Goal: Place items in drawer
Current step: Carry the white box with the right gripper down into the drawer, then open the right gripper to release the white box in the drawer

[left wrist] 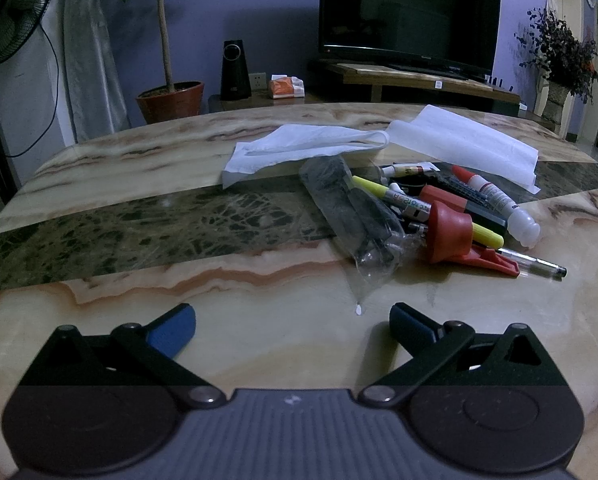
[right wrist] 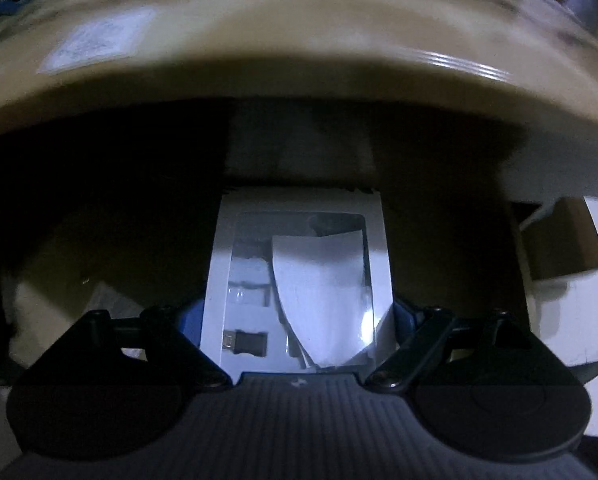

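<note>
The white box (right wrist: 299,280) sits clamped between the right gripper's (right wrist: 297,316) wide-set blue pads, nose-down under the table edge (right wrist: 299,60) toward a dark drawer space; a knock on that edge could jar it loose. The left gripper (left wrist: 293,322) hovers open and empty, near the pile of pens (left wrist: 439,208)

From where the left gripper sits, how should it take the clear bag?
Grip the clear bag across its dark middle, from the near side, jaws spanning its width. It lies lengthwise away from the open left gripper; the empty tail would slip.
</note>
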A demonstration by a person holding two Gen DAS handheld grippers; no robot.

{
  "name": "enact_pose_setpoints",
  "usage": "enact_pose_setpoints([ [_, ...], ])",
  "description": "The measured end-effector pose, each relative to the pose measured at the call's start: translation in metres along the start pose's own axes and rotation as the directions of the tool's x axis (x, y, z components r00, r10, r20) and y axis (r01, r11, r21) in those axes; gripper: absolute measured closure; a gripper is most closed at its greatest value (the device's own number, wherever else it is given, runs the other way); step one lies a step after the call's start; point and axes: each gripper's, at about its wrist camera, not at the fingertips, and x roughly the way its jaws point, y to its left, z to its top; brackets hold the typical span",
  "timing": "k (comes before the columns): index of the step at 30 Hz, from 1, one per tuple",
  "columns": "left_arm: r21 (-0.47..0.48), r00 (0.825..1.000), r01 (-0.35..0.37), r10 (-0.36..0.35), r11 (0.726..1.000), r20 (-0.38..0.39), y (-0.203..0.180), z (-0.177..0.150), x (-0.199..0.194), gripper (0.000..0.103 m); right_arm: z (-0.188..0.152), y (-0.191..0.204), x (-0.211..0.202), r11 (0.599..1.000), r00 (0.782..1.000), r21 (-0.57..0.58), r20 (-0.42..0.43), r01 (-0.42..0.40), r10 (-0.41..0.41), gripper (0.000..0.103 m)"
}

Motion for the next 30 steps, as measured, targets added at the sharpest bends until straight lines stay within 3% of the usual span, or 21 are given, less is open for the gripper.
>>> enact_pose_setpoints([
  [4, 0.0, 1.0, 0.0, 0.0, 1.0, 0.0, 0.0, 0.0, 0.0, 0.0, 0.001, -0.006, 0.02, 0.993, 0.999, 0.11, -0.003, 0.034, -0.033, 0.016],
  [8, 0.0, 1.0, 0.0, 0.0, 1.0, 0.0, 0.0, 0.0, 0.0, 0.0, -0.009, -0.005, 0.035, 0.991, 0.997, 0.115, -0.041, 0.07, -0.066, 0.016],
  [16, 0.0, 1.0, 0.0, 0.0, 1.0, 0.0, 0.0, 0.0, 0.0, 0.0, -0.001, -0.005, 0.054, 0.981, 0.977, 0.022, -0.088, 0.195, -0.192, 0.016],
  [20, 0.0, 1.0, 0.0, 0.0, 1.0, 0.0, 0.0, 0.0, 0.0, 0.0, -0.002, 0.002, 0.06, 0.96, 0.96, -0.115, -0.091, 0.255, -0.266, 0.016],
  [25, 0.0, 1.0, 0.0, 0.0, 1.0, 0.0, 0.0, 0.0, 0.0, 0.0, 0.0, 0.011, 0.072, 0.952, 0.952, -0.232, -0.182, 0.202, -0.246, 0.016],
  [30, 0.0, 1.0, 0.0, 0.0, 1.0, 0.0, 0.0, 0.0, 0.0, 0.0, 0.003, 0.004, 0.075, 0.965, 0.95, -0.202, -0.226, 0.169, -0.214, 0.016],
])
